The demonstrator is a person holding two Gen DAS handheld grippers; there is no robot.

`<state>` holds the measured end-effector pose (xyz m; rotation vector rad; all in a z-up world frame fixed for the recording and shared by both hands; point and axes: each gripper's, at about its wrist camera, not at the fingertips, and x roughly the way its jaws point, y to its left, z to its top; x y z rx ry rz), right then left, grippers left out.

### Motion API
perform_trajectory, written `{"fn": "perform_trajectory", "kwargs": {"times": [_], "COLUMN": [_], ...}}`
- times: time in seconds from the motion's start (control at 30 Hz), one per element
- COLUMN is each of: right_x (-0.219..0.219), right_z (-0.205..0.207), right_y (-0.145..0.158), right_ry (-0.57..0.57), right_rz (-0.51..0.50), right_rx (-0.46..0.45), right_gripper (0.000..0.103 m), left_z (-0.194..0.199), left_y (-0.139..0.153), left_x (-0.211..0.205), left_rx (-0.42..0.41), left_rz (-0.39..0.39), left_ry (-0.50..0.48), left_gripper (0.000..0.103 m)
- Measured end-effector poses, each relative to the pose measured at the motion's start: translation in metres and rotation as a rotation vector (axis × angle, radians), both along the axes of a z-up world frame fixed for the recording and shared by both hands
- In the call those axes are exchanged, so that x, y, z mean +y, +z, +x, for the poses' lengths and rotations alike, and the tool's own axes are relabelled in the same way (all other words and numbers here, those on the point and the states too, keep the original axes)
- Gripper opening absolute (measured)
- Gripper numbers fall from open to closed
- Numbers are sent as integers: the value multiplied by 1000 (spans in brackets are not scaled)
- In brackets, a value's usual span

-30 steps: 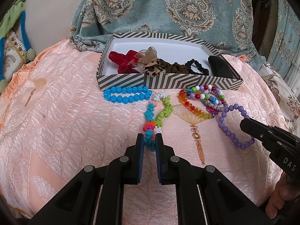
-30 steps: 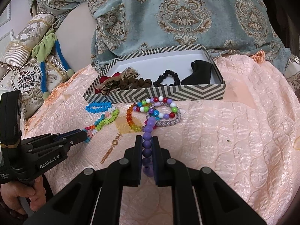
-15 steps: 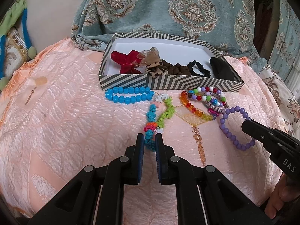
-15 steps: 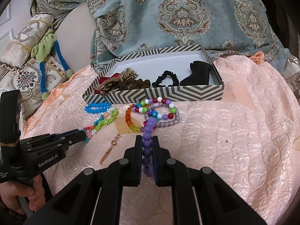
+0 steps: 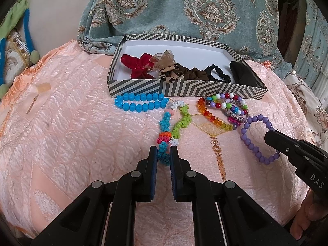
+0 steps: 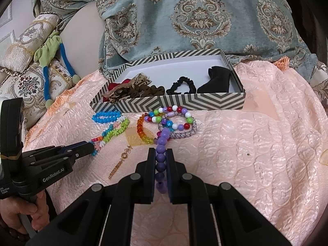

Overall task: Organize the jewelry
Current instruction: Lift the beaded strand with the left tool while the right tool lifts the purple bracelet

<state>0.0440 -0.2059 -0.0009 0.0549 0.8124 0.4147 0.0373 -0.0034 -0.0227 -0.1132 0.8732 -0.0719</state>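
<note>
My left gripper (image 5: 164, 153) is shut on the near end of a multicolour knotted bracelet (image 5: 176, 127) of turquoise, green and orange, which lies on the peach cloth. My right gripper (image 6: 160, 157) is shut on a purple bead bracelet (image 6: 162, 141), whose loop (image 5: 252, 137) shows in the left wrist view beside the right gripper's tip (image 5: 270, 138). In front of the striped box (image 5: 184, 88) lie a blue bead bracelet (image 5: 141, 103), an orange-to-green bead bracelet (image 5: 213, 116) and a pile of mixed bead bracelets (image 5: 231, 104).
The black-and-white striped box (image 6: 184, 102) holds red, leopard-print, brown and black scrunchies and a black cloth piece (image 6: 217, 82). A teal patterned fabric (image 6: 194, 16) hangs behind it. Cushions (image 6: 26, 75) lie at the left. A hand (image 6: 26, 209) grips the left tool's handle.
</note>
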Motion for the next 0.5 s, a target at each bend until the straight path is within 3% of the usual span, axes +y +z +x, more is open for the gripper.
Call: {"fn": "perform_trajectory", "kwargs": {"times": [0.5], "right_x": [-1], "right_z": [1], "right_y": [0], "right_ry": [-3], "right_rz": [4], "right_rx": [-3], "right_gripper": [9], "left_z": [-1], "left_y": [0], "left_x": [1], "left_rx": [-2], "left_rz": [0], "left_ry": [0], "left_gripper": [0]}}
